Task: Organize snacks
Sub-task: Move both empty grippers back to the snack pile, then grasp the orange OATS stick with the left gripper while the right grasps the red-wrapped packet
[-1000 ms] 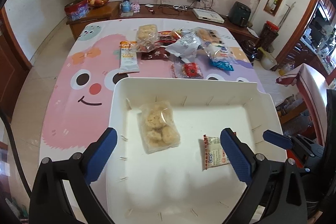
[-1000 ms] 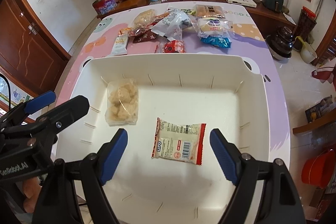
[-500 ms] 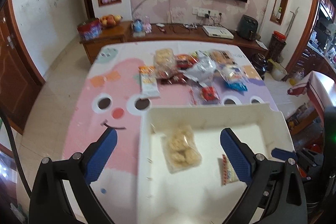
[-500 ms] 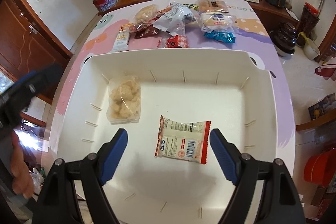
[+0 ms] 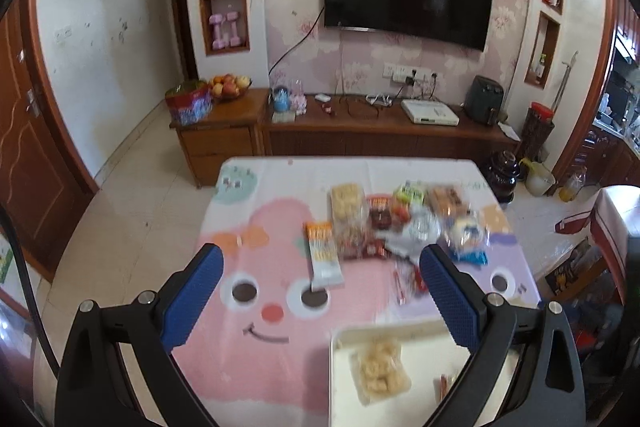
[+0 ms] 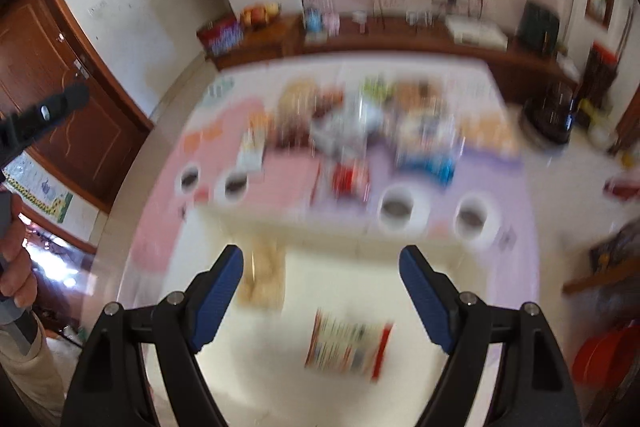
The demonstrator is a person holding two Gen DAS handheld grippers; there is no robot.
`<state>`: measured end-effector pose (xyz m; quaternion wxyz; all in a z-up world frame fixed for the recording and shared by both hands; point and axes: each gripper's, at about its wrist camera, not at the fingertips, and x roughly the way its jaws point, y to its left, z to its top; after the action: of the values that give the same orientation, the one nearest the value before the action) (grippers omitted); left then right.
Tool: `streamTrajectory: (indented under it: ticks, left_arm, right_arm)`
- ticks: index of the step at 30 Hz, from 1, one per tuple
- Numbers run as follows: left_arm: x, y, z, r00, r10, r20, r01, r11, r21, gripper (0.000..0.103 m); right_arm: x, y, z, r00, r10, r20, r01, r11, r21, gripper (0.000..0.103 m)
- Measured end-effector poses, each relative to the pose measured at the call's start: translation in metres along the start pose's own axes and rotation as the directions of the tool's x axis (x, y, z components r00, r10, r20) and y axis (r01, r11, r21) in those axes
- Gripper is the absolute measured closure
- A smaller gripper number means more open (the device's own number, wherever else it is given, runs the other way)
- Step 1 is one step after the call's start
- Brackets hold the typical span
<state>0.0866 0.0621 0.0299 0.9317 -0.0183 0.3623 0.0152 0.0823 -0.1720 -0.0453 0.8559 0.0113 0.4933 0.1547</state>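
A white bin [image 5: 338, 379] stands at the near edge of the cartoon-print table [image 5: 248, 219]. It holds a clear bag of puffed snacks [image 5: 380, 371] and a red-edged packet [image 6: 348, 343]. A pile of snack packs [image 5: 400, 227] lies on the far half of the table, with a long orange-and-white pack [image 5: 322, 255] at its left. My left gripper [image 5: 318, 279] is open and empty, raised above the table left of the bin. My right gripper [image 6: 322, 285] is open and empty above the bin [image 6: 452, 247]; its view is blurred.
A wooden TV cabinet [image 5: 360, 131] with a fruit bowl [image 5: 230, 87] and small appliances stands behind the table. A red bucket [image 6: 604, 355] is on the floor at the right. The left gripper's arm and hand [image 6: 16, 259] show at the right view's left edge.
Both grippers have lifted and tilted up from the bin toward the far table. The left one has also shifted left. Both stayed open and empty.
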Motion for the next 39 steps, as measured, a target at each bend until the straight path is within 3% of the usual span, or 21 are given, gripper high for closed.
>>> streamTrajectory:
  ticks: [4, 8, 12, 14, 16, 20, 25, 29, 33, 39]
  left_arm:
    - [-0.002, -0.003, 0.034, 0.998, 0.036, 0.056, -0.038, 0.998, 0.040, 0.005]
    - [0.022, -0.010, 0.058, 0.995, 0.056, 0.082, -0.063, 0.994, 0.091, 0.004]
    - [0.079, -0.019, 0.057, 0.991, 0.120, 0.055, -0.127, 0.976, 0.175, 0.004]
    - [0.121, -0.020, 0.048, 0.989, 0.147, -0.022, -0.139, 0.965, 0.221, 0.004]
    - [0.155, -0.018, 0.036, 0.984, 0.130, -0.119, -0.101, 0.969, 0.224, 0.004]
    - [0.218, -0.005, 0.008, 0.944, 0.079, -0.321, -0.031, 0.988, 0.151, 0.004]
    - [0.268, 0.004, -0.024, 0.881, 0.023, -0.472, 0.003, 0.998, 0.055, 0.004]
    - [0.294, 0.008, -0.039, 0.844, 0.005, -0.536, 0.006, 1.000, 0.018, 0.004]
    - [0.308, 0.005, -0.045, 0.823, -0.004, -0.568, 0.012, 1.000, 0.009, 0.004]
    - [0.321, -0.004, -0.051, 0.815, 0.024, -0.579, 0.002, 0.999, 0.044, 0.004]
  right_arm:
    - [-0.021, 0.000, 0.059, 0.995, -0.035, 0.093, 0.039, 0.999, -0.034, 0.022]
    - [-0.007, -0.001, 0.100, 0.988, -0.093, 0.125, 0.099, 0.994, -0.050, 0.022]
    - [0.043, -0.010, 0.115, 0.993, -0.114, 0.044, 0.115, 0.993, -0.033, 0.022]
    - [0.076, -0.015, 0.114, 0.993, -0.114, -0.032, 0.114, 0.993, -0.018, 0.022]
    - [0.100, -0.020, 0.105, 0.990, -0.112, -0.085, 0.112, 0.994, -0.005, 0.022]
    - [0.151, -0.028, 0.085, 0.972, -0.097, -0.214, 0.104, 0.994, 0.023, 0.023]
    - [0.193, -0.038, 0.073, 0.940, -0.075, -0.333, 0.106, 0.992, 0.074, 0.025]
    - [0.213, -0.039, 0.070, 0.915, -0.045, -0.402, 0.100, 0.988, 0.117, 0.036]
    - [0.233, -0.037, 0.065, 0.883, -0.031, -0.469, 0.102, 0.987, 0.127, 0.040]
    - [0.240, -0.030, 0.063, 0.866, -0.018, -0.500, 0.094, 0.987, 0.127, 0.044]
